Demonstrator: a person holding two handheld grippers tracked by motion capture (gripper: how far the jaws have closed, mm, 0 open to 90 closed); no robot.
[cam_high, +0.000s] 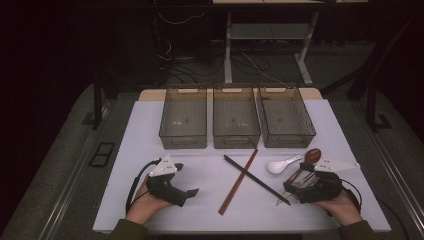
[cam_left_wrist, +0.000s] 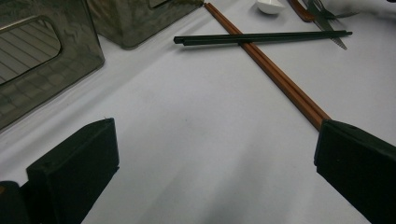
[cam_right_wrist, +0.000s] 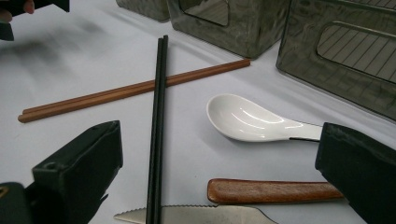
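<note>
Bare sheet (cam_left_wrist: 201, 140) lies between left hand-held gripper's (cam_left_wrist: 215, 172) jaws.

Dim overall in the high view, with black surroundings and a pale, evenly lit desk (cam_high: 150, 210). Grainy and soft, fine detail lost. Soft diffuse shadows under the black chopsticks (cam_left_wrist: 261, 37) in the left gripper view. Mild glare on the white spoon (cam_right_wrist: 243, 119). Slightly blurred near jaws and top left corner in the right gripper view.

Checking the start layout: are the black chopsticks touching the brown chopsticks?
Touching. In the left gripper view the black chopsticks lie straight across the brown chopsticks, resting on them; the high view shows the same cross.
</note>
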